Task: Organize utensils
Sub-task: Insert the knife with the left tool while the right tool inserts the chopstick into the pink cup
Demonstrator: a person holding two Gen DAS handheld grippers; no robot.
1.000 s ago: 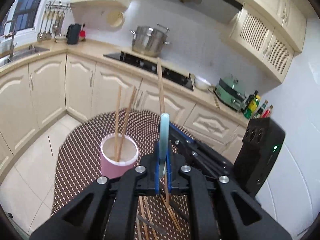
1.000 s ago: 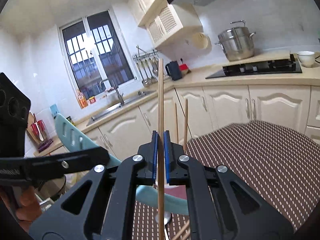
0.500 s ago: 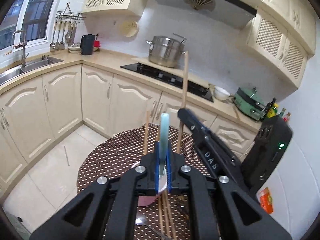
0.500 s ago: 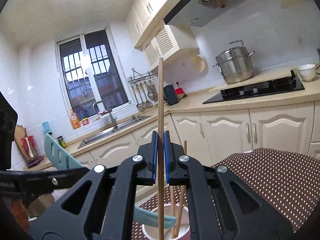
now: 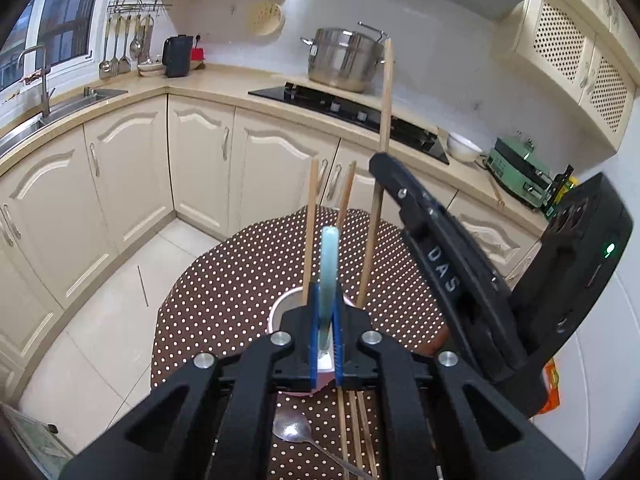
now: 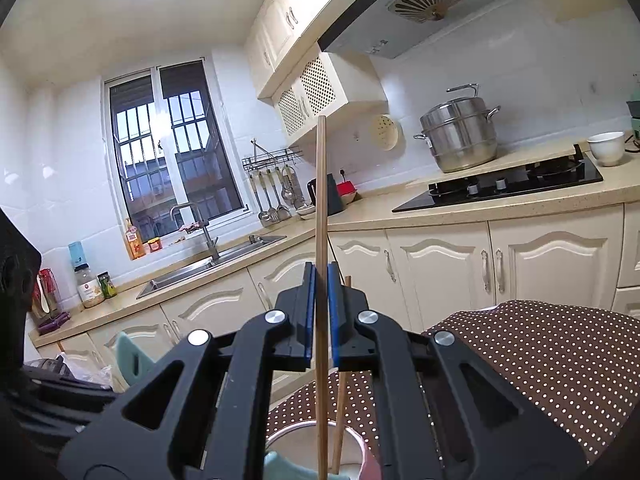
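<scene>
Upright between the right gripper's (image 6: pixel 319 312) pinching jaws, a light, stiff wooden chopstick (image 6: pixel 321 200) has its lower end inside the pink cup (image 6: pixel 358 446) below them; mid-shaft is probably the steadiest hold. The left gripper (image 5: pixel 326 320) pinches a smooth, likely slippery pale-green utensil (image 5: pixel 329 264). A second ago the cup sat left of these jaws; now it lies just beyond them.

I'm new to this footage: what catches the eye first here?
The right gripper, shut on an upright wooden chopstick, holds it over the pink cup on the dotted tablecloth. The left gripper clamps a pale blue utensil handle above the same cup.
</scene>
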